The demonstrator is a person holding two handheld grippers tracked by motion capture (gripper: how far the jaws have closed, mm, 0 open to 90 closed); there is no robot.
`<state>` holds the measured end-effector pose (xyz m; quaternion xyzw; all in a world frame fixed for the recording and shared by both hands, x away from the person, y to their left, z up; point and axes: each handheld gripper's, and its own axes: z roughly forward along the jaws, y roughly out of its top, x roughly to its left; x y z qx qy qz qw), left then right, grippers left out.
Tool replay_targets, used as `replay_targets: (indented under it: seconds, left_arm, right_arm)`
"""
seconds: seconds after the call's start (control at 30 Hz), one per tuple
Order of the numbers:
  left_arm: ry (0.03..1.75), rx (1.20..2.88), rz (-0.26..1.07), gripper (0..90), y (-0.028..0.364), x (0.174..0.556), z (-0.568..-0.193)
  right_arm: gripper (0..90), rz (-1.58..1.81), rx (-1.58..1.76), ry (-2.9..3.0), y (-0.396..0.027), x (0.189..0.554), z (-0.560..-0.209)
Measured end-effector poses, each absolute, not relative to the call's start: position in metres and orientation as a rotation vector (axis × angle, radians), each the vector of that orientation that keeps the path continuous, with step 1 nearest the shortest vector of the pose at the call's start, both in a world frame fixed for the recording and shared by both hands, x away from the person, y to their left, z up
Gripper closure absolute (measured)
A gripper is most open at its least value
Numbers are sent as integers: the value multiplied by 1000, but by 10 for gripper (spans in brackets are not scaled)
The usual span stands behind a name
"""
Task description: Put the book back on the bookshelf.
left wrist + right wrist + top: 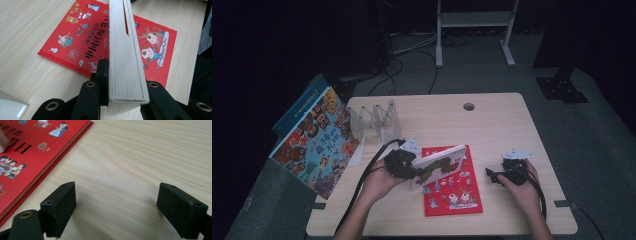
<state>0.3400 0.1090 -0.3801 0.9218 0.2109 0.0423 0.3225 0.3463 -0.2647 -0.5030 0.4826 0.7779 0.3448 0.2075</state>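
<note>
The thick board book (pixel 126 62) sits pinched in my left gripper (pixel 404 167), lifted at a tilt above the red book (pixel 451 187) on the surface (pixel 492 120); gripped by one end, it could sag or slip free. My right gripper (pixel 507 175) hovers low beside the red book, jaws wide and empty.

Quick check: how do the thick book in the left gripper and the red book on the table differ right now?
The thick book is clamped between the jaws of the left gripper and held off the table; the red book lies flat on the table, untouched. The thick book shows chunky board pages edge-on; the red book looks thinner and shows its full cover. Both covers carry cartoon pictures.
</note>
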Motion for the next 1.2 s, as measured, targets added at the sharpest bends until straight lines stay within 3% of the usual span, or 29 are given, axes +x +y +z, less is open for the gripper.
replay_targets:
  seconds: [1.2]
  left_arm:
    - [595,2675,-19,745,98,354,-385]
  right_arm:
    - [152,953,1358,2151,-268,346,-503]
